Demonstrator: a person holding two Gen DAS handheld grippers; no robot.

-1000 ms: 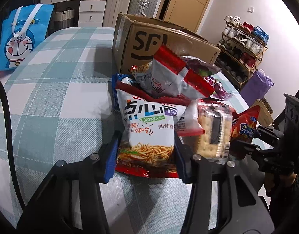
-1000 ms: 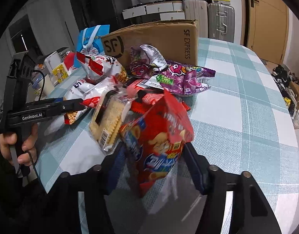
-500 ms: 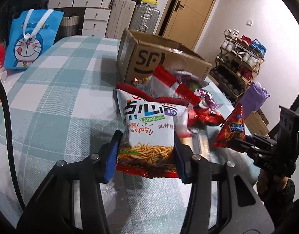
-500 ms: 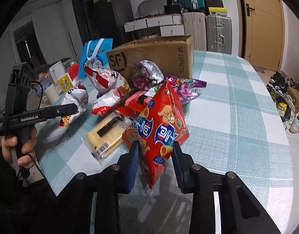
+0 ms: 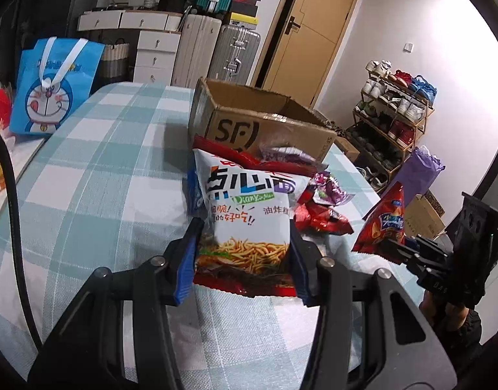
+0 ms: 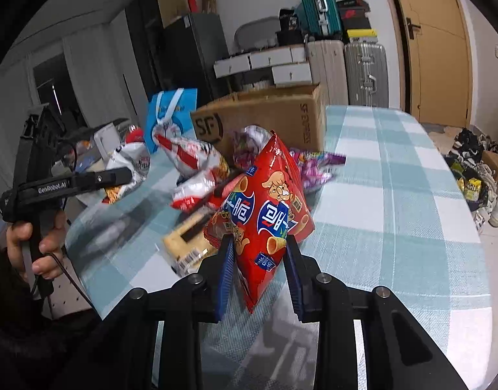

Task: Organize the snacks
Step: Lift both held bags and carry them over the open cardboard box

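Your left gripper (image 5: pixel 245 247) clamps a white noodle snack bag (image 5: pixel 245 214) above the checked table (image 5: pixel 96 175). Your right gripper (image 6: pixel 258 260) pinches a red corn-cone snack bag (image 6: pixel 265 214) upright, near the cardboard box (image 6: pixel 265 120).

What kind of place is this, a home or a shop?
Most likely a lived-in home, perhaps near the entry: a shoe rack full of shoes, suitcases stacked by a white drawer unit, and a table with a checked cloth beside a wooden door.
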